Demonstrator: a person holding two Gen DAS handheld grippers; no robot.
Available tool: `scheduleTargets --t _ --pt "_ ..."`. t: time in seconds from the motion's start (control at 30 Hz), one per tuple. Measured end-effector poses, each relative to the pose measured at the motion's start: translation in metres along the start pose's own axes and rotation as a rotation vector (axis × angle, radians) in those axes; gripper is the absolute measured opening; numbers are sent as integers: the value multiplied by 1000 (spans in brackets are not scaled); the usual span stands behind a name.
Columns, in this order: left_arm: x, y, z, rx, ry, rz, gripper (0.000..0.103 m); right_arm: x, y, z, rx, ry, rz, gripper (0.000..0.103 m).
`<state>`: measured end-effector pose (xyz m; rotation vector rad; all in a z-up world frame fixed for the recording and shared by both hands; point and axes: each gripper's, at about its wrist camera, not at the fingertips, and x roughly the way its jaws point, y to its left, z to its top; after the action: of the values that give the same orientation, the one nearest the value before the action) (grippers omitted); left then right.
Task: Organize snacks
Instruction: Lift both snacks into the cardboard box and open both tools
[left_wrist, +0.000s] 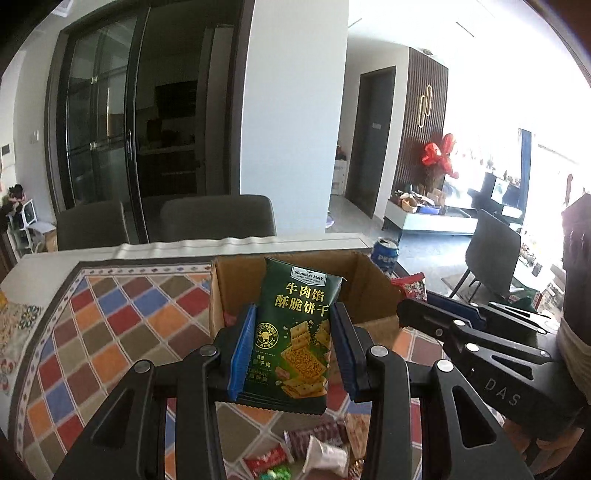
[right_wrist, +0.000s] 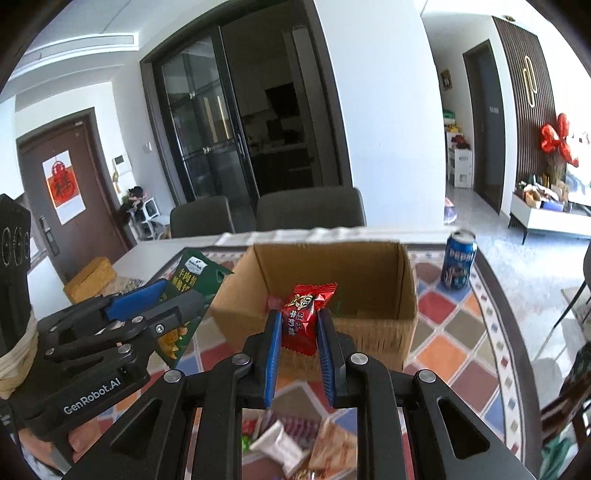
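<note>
My left gripper (left_wrist: 293, 332) is shut on a green biscuit packet (left_wrist: 295, 325), held upright in front of the open cardboard box (left_wrist: 369, 284). My right gripper (right_wrist: 298, 332) is shut on a small red candy packet (right_wrist: 308, 314), just short of the same box (right_wrist: 369, 328). In the right wrist view the left gripper (right_wrist: 181, 291) shows at the left with the green packet (right_wrist: 195, 273). The left wrist view has the right gripper (left_wrist: 410, 306) at its right, with the red packet (left_wrist: 413, 286) sticking out. Loose snacks (left_wrist: 317, 450) lie on the table below both grippers.
A blue soda can (right_wrist: 458, 262) stands right of the box on the colourful diamond-patterned tablecloth (left_wrist: 110, 325). Two grey chairs (right_wrist: 310, 208) sit behind the table's far edge. A small yellowish box (right_wrist: 90, 275) lies at the far left. More wrapped snacks (right_wrist: 295, 443) are piled near me.
</note>
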<state>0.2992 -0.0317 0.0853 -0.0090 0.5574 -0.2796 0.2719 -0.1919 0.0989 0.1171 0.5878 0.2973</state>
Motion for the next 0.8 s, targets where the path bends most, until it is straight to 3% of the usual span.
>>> scheduleTargets --t 0.27,0.63,0.7,0.77,0.8 --pt "35 12 28 18 19 43 40 27 -5 30 -25 4 -27 20" --pt "86 13 46 66 73 78 40 72 -21 50 -26 78 -64 20" --pt "91 12 47 81 81 91 42 76 -22 52 -27 88 -72 20" --pt "92 12 47 91 85 120 56 80 -23 53 -35 93 -84 21" --pt "90 12 47 91 81 126 57 80 -22 54 -37 93 -87 24"
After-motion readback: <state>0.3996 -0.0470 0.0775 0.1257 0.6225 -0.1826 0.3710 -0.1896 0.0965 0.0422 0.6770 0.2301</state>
